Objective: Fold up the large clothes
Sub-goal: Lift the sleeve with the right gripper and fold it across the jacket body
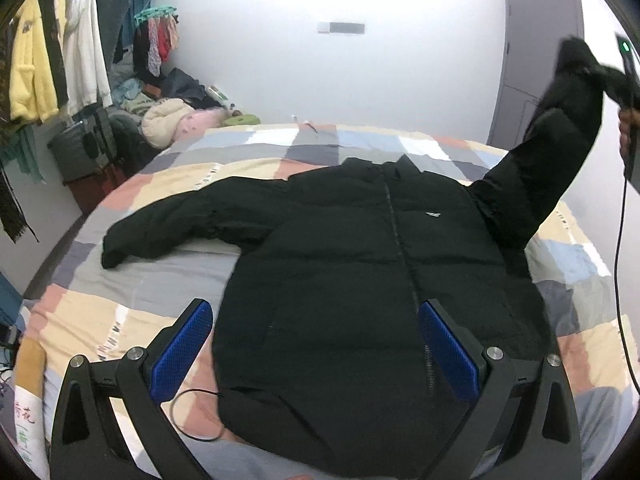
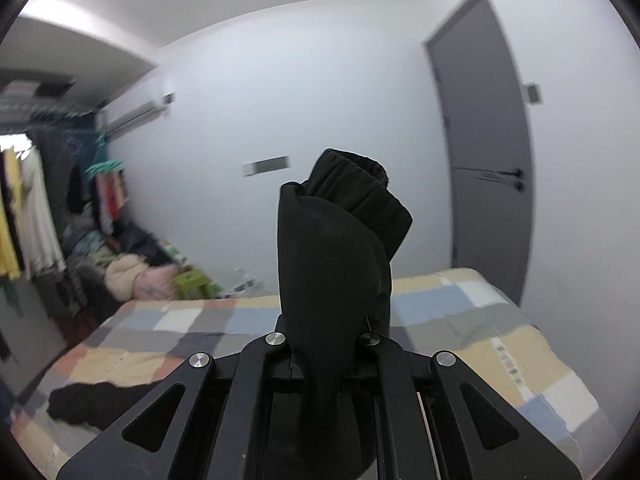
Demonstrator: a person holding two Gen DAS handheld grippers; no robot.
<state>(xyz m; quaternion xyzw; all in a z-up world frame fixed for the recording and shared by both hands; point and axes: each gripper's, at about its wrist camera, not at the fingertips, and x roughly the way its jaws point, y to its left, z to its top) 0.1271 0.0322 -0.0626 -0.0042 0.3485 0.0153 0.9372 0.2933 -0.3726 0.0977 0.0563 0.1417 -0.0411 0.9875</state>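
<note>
Black puffer jacket spread front-up on patchwork quilt, zipper closed, ready for folding. Right sleeve pinched tight in right gripper, lifted high near grey door, probably for folding inward. Left gripper wide apart, empty, above hem. Free quilt left and far.

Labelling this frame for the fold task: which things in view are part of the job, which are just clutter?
In the job:
- black puffer jacket, front up on the patchwork quilt
- its sleeve, lifted, clamped in the right tool
- left tool, open above the hem

Just lying about:
- hanging clothes
- clothes pile
- grey door
- thin black cable
</note>
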